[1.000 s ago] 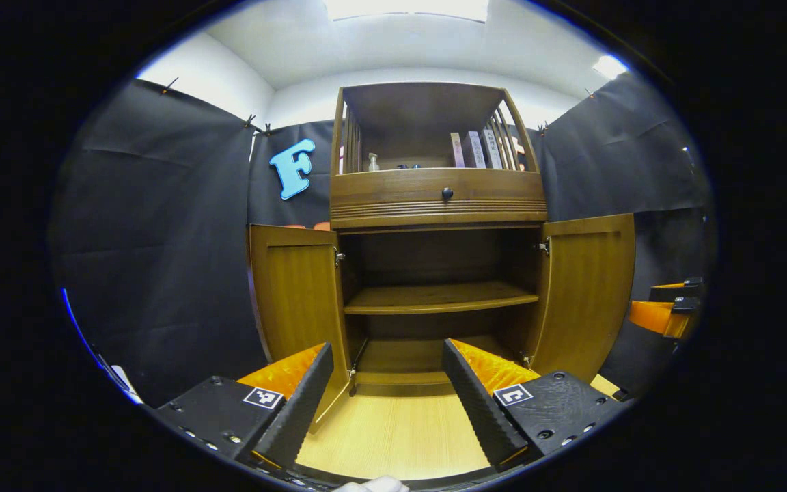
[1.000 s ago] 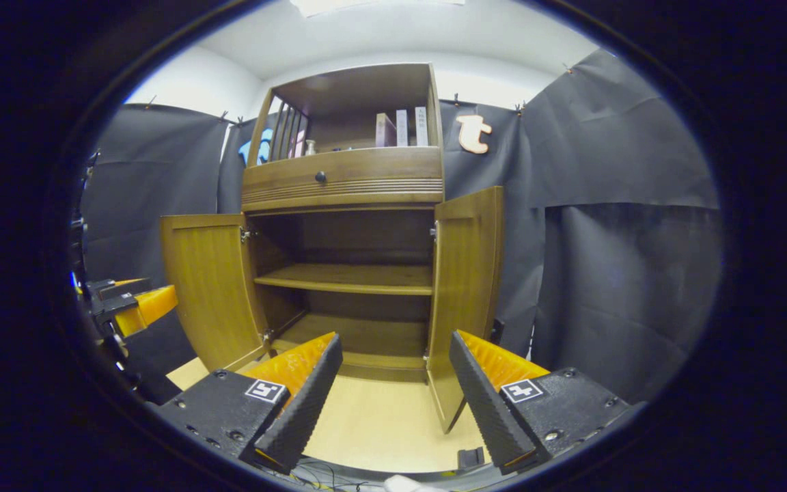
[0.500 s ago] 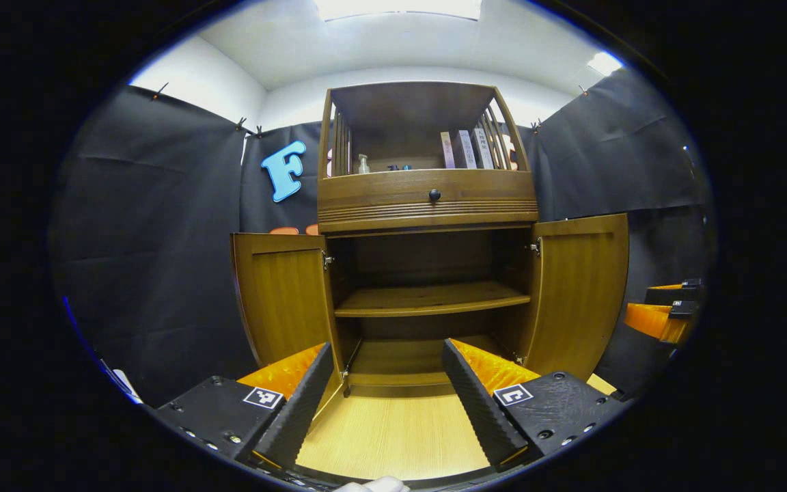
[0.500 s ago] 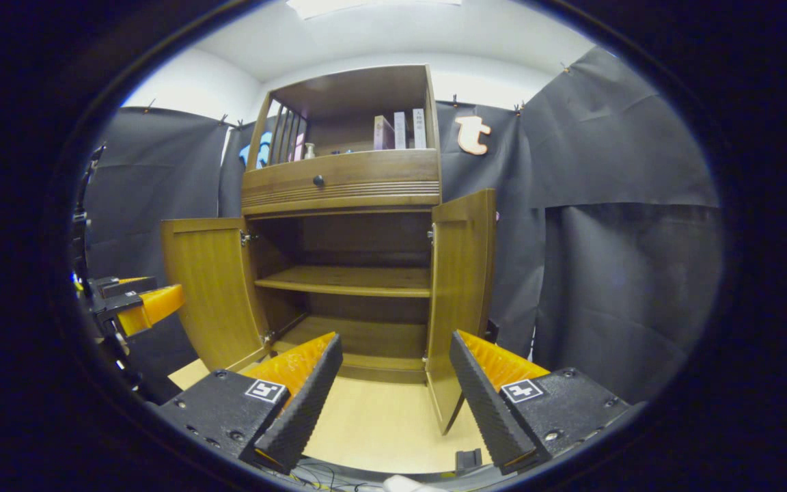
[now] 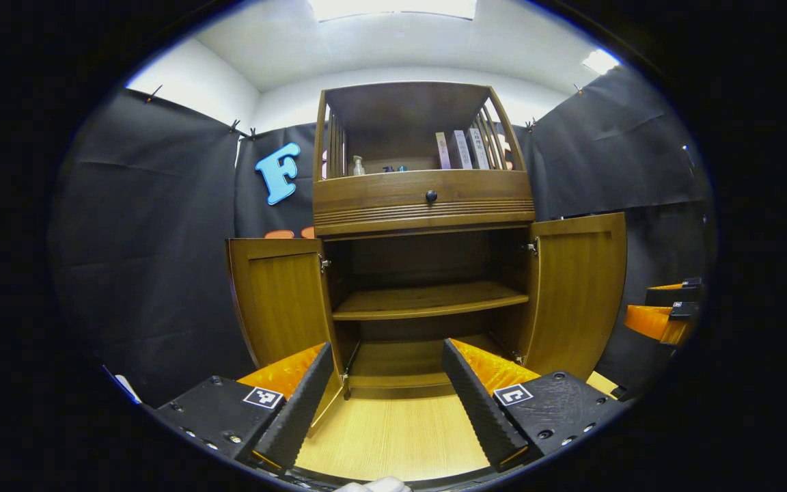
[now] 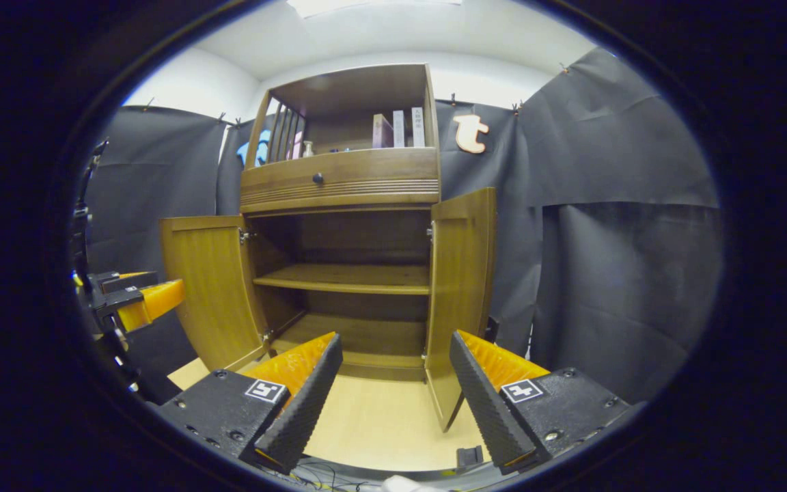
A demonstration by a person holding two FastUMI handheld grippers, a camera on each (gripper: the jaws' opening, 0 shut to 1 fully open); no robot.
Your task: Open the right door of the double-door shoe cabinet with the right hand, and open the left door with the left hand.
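Landmark: shoe cabinet (image 5: 427, 273), upright against the booth wall, both lower doors swung out.

Left door (image 5: 277, 307) stands open to the left of the cabinet's opening, hinged on its left post, panel face turned toward the left gripper view. Long axis vertical. Right door (image 6: 460, 301) open on the right post; in the right gripper view it shows nearly edge-on, swung out toward the camera.

Left gripper (image 5: 387, 403): released, jaws spread wide, nothing between them. It sits in front of the cabinet, low, aimed at the bottom shelf (image 5: 400, 359); the left door's lower edge lies just beside its left finger, no contact that I can make out.

Right gripper (image 6: 393, 396): likewise released and empty, in front of the cabinet and off toward its right side. The right door's free edge comes down between its fingers' line of sight, apart from both.

Each gripper shows at the far edge of the other's view, level with the doors' lower halves and outside them.

Judgement: both doors read as opened, so the task looks done or all but done. If either door needs more swing, the left gripper is nearer the left door and the right gripper nearer the right door; each would push outward, away from the cabinet's middle shelf (image 5: 427, 301).

Floor (image 5: 393, 437) in front of the cabinet is pale wood.
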